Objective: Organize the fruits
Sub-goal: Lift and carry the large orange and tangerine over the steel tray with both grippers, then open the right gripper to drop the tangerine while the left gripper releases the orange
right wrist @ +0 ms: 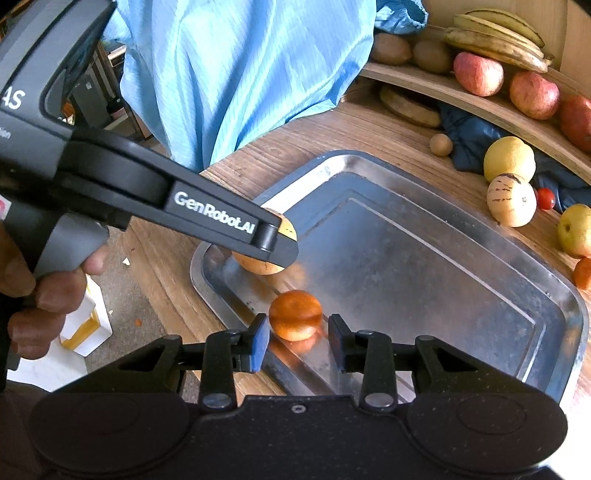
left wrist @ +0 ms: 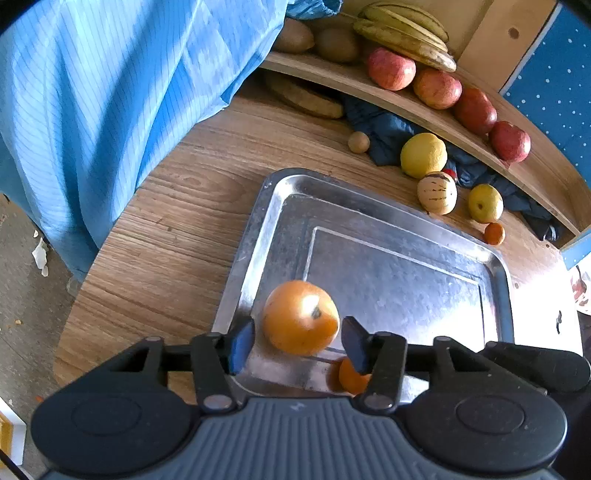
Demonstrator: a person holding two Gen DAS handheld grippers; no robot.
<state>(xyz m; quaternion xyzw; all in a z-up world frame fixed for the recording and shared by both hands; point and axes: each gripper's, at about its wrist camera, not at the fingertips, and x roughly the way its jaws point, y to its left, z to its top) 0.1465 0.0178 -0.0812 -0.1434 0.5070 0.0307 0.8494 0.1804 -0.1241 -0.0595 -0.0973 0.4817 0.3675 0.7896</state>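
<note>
**Left wrist view: both grippers over tray, each with an orange fruit between parted jaws**

Left wrist view: left gripper points down at the near left corner of the metal tray. Large orange fruit sits on the tray between the blue pads; a gap shows on each side, so the jaws stand apart and do not press it. Small orange fruit lies just beside it, partly behind the right finger.

Right wrist view: right gripper is over the same corner. Small orange fruit rests on the tray's sloped edge between the pads. Jaws narrowly parted, small gaps either side, no grip. Left gripper's arm crosses the frame and covers most of the large orange fruit. A hand grips its handle.

Wooden table carries the tray. Beyond it lie two yellow fruits, a striped pale fruit and a dark blue cloth. Shelf above holds red apples and bananas. Blue garment at left.
</note>
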